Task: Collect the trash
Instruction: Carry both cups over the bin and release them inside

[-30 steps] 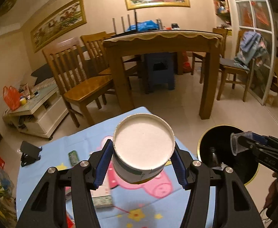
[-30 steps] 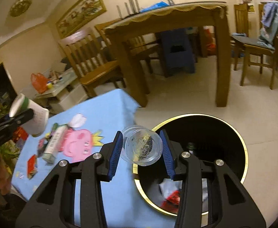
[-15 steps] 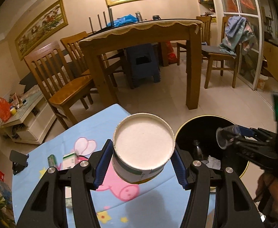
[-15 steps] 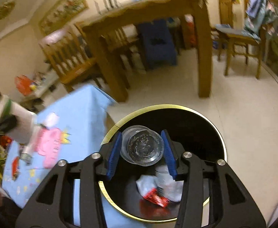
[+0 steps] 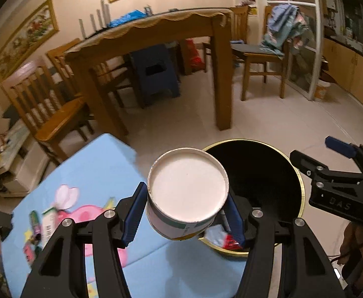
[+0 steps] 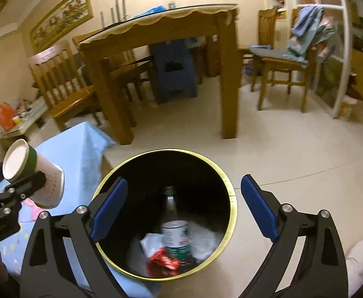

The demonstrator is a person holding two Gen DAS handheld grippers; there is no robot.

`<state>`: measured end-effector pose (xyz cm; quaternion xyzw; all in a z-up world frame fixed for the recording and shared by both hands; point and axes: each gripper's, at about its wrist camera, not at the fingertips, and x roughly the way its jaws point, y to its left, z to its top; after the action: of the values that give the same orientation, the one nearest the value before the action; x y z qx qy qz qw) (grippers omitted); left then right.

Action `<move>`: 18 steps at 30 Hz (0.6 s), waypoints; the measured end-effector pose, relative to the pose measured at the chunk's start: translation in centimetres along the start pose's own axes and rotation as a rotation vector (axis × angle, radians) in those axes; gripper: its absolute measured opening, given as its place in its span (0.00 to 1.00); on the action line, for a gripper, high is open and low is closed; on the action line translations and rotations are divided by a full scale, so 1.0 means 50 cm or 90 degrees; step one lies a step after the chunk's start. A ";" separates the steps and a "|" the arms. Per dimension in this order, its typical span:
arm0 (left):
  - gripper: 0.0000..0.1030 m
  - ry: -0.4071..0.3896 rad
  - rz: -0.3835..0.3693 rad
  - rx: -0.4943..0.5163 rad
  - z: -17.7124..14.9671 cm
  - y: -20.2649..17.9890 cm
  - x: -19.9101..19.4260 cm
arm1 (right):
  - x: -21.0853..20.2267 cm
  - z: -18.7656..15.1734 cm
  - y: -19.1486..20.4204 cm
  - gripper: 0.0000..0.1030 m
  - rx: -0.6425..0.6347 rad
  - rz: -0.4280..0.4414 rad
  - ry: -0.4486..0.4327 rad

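Note:
My left gripper (image 5: 182, 213) is shut on a white paper cup with a green band (image 5: 187, 193), held just left of the black gold-rimmed trash bin (image 5: 298, 173). The cup also shows at the left of the right wrist view (image 6: 32, 173). My right gripper (image 6: 183, 208) is open and empty above the bin (image 6: 232, 213). Inside the bin lie a plastic bottle (image 6: 175, 228), a red wrapper (image 6: 164, 260) and white paper. The right gripper also shows in the left wrist view (image 5: 340, 149).
A low table with a blue cartoon cloth (image 5: 87, 173) carries a small carton (image 5: 46, 226) and other bits at its left. A wooden dining table (image 5: 156, 32), chairs (image 5: 261, 57) and a blue stool (image 5: 154, 74) stand behind on the tiled floor.
My right gripper moved over the bin and opened; the clear plastic cup it held is gone from its fingers. My left gripper moved right toward the bin with the paper cup.

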<state>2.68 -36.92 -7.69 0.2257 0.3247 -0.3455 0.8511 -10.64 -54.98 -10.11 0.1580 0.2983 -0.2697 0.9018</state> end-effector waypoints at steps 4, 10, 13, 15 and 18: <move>0.56 0.012 -0.031 0.013 0.014 -0.039 0.028 | -0.026 -0.001 -0.042 0.92 0.007 -0.056 -0.014; 0.70 0.031 -0.049 0.029 0.014 -0.078 0.062 | -0.059 -0.008 -0.075 0.95 0.020 -0.084 -0.026; 0.74 0.030 -0.052 0.031 0.008 -0.079 0.062 | -0.066 -0.010 -0.077 0.95 0.020 -0.082 -0.025; 0.74 0.031 -0.051 0.032 0.005 -0.074 0.060 | -0.071 -0.008 -0.071 0.95 0.017 -0.080 -0.027; 0.74 0.028 -0.050 0.023 -0.002 -0.055 0.043 | -0.082 -0.007 -0.053 0.95 0.005 -0.078 -0.030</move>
<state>1.83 -39.62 -9.73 0.2359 0.3456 -0.3792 0.8253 -15.09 -55.34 -8.15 0.1367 0.2849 -0.3296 0.8897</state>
